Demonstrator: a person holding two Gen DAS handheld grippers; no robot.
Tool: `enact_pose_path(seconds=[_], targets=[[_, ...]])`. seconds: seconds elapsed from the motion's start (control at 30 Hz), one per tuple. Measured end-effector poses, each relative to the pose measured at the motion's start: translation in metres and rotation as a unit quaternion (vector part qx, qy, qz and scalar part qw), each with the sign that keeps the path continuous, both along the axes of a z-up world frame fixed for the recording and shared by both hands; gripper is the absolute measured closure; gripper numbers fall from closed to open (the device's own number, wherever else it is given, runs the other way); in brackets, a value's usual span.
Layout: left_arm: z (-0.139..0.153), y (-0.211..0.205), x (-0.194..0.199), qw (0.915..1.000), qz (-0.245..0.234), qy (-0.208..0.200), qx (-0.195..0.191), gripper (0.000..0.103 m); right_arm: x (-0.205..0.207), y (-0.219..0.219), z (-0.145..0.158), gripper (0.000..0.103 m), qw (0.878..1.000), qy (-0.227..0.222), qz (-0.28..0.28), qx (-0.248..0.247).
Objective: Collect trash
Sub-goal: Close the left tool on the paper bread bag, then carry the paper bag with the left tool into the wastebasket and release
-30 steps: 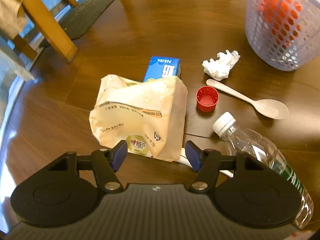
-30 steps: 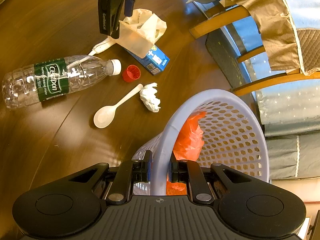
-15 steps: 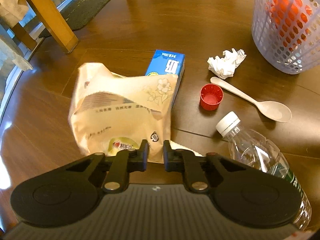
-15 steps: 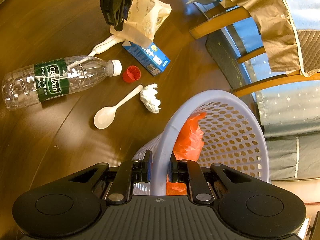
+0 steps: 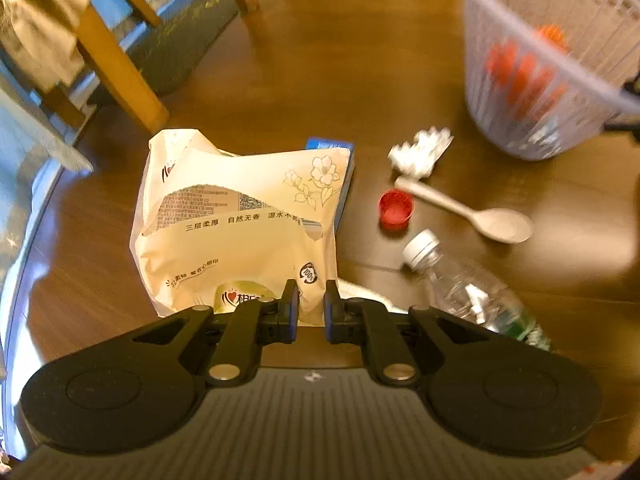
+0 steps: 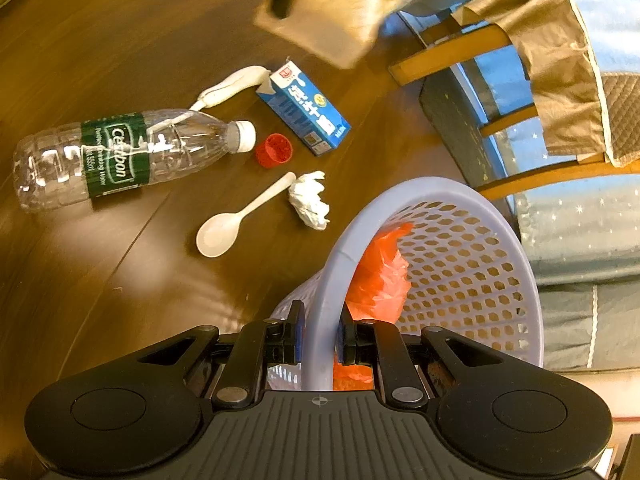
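A dark brown wooden table (image 6: pixel 80 280) fills most of both views, its grain and a seam line catching the light. At the upper right of the right wrist view stands a wooden chair (image 6: pixel 460 52) draped with a tan cloth (image 6: pixel 560 72), beside blue upholstery with small stars.

The left gripper (image 5: pixel 311 308) is clamped on the lower edge of a cream tissue packet (image 5: pixel 240 232), which hangs clear of the table; the packet carries a flower drawing, a heart logo and Chinese print. The right gripper (image 6: pixel 318 340) pinches the rim of a lavender mesh basket (image 6: pixel 460 248) that holds an orange plastic bag (image 6: pixel 380 276).

On the table lie a clear bottle (image 6: pixel 120 156) with a green "Cestbon" label, a red cap (image 6: pixel 274 150), a white spoon (image 6: pixel 236 220), a crumpled tissue (image 6: pixel 310 200), a blue milk carton (image 6: pixel 304 114) marked "MILK", and a white wrapper (image 6: pixel 228 88) at the carton's upper left.
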State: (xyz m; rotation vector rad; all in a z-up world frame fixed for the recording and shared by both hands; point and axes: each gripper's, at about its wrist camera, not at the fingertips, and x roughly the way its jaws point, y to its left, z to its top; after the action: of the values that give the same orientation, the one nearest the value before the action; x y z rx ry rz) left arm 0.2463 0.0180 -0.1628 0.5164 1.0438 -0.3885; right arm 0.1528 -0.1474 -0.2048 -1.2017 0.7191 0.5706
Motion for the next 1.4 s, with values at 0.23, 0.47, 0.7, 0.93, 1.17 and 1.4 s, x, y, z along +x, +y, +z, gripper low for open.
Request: enact_pose_path(seconds=[0.23,0.47,0.7,0.93,1.17,1.4], targets=[[0.071,-0.028,-0.011,0.9980,-0.051,-0.023,-0.029,0.094,-0.003,-0.001,0.001,0.092,1.000,-0.002,0.007,-0.001],[0.117,-0.072,-0.020,0.9892,-0.134,-0.025,-0.054,0.094,-0.011,0.001,0.002,0.092,1.000,0.000,0.024,-0.003],[0.130,-0.129,-0.023,0.9734,-0.220,-0.021,-0.060,0.094,-0.018,-0.001,0.003,0.093,0.999,0.000,0.033,-0.003],[0.120,-0.170,-0.018,0.9608,-0.267,-0.009,-0.074,0.087,-0.020,0.000,0.006,0.093,0.999,0.001,0.033,0.001],[0.120,-0.173,-0.013,0.9620,-0.256,-0.021,-0.092,0.080,-0.016,0.000,0.005,0.093,1.000,0.000,0.027,0.005],[0.121,-0.136,-0.012,0.9743,-0.206,-0.034,-0.084,0.078,-0.017,0.001,0.005,0.093,1.000,0.001,0.027,0.006]])
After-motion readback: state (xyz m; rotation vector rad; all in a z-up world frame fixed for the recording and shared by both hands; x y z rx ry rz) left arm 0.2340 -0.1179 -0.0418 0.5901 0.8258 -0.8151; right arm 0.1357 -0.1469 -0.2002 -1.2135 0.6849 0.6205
